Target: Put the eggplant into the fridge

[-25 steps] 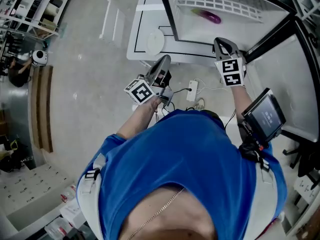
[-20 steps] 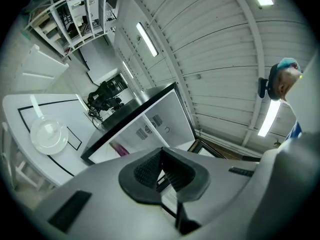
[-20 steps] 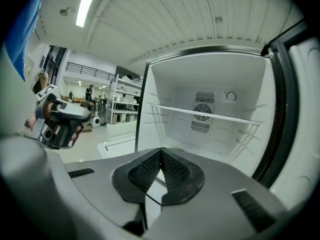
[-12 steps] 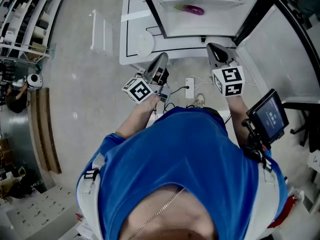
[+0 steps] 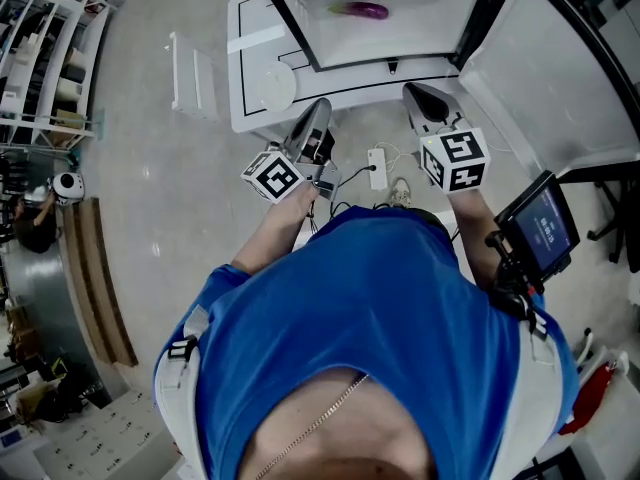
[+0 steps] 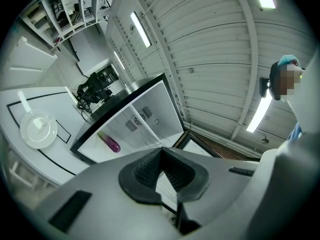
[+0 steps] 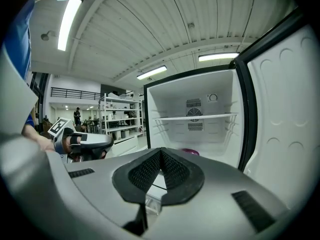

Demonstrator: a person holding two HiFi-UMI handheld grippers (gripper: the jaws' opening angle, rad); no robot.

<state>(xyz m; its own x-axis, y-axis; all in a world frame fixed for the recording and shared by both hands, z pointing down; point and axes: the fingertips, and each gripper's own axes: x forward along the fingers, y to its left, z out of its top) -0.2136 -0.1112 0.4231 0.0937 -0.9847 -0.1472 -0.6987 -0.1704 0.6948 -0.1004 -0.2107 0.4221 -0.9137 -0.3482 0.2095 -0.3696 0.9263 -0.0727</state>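
Observation:
The purple eggplant [image 5: 360, 10] lies on the white floor of the open fridge [image 5: 400, 38] at the top of the head view. It shows small in the left gripper view [image 6: 111, 143] and just above the jaws in the right gripper view [image 7: 190, 152]. My left gripper [image 5: 318, 110] is shut and empty, short of the fridge front and to its left. My right gripper [image 5: 415, 93] is shut too, with nothing between its jaws, just in front of the fridge opening. The fridge door [image 5: 540, 78] stands open at the right.
A white table [image 5: 245, 38] with a clear round plate [image 5: 270, 88] stands left of the fridge. A power strip [image 5: 377, 168] and cables lie on the floor between the grippers. A small screen [image 5: 545, 230] is strapped to the right forearm. Shelving [image 5: 50, 58] lines the far left.
Both grippers have drawn back from the fridge, the right one farther, and it has rolled. The eggplant stays on the fridge floor.

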